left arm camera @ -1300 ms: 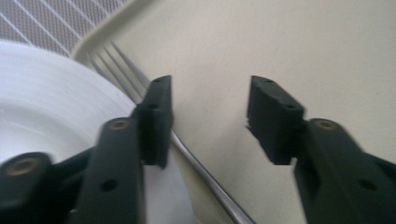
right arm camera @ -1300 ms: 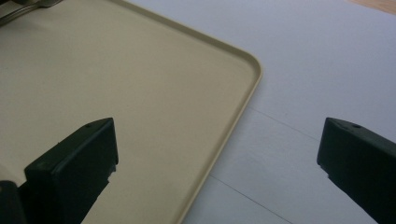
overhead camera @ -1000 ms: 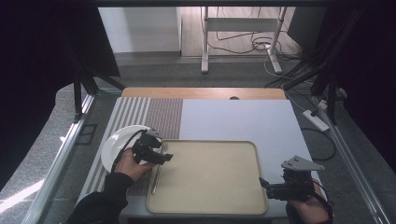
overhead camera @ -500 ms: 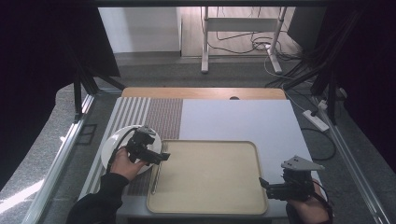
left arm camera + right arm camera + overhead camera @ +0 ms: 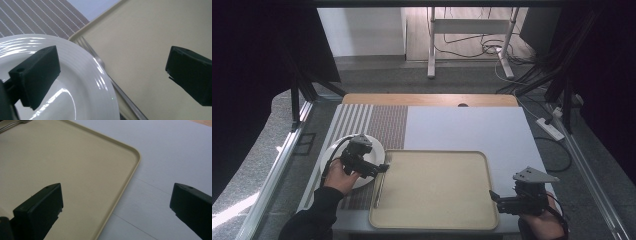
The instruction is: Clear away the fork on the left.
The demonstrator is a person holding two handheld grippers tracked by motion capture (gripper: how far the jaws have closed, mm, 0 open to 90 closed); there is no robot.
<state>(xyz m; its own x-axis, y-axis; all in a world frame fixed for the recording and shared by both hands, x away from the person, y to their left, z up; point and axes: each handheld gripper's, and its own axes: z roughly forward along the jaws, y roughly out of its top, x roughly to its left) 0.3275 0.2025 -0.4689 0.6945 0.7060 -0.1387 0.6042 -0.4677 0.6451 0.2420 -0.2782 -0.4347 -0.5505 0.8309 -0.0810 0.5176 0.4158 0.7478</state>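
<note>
A white plate sits on the striped mat at the table's left. My left gripper hovers over the plate's right side, open, with nothing between its fingers. In the left gripper view the plate lies under the left gripper, with a metal fork beside it. The fork lies along the left edge of the beige tray. My right gripper is held open and empty at the tray's near right corner. In the right gripper view the right gripper straddles the rim of the tray.
A brown striped placemat covers the table's left part and a pale grey sheet the right. A wooden strip runs along the far edge. Metal rails flank the table, with a power strip on the floor at the right.
My left gripper has drawn slightly to the left over the plate. The right gripper, tray and fork have stayed put.
</note>
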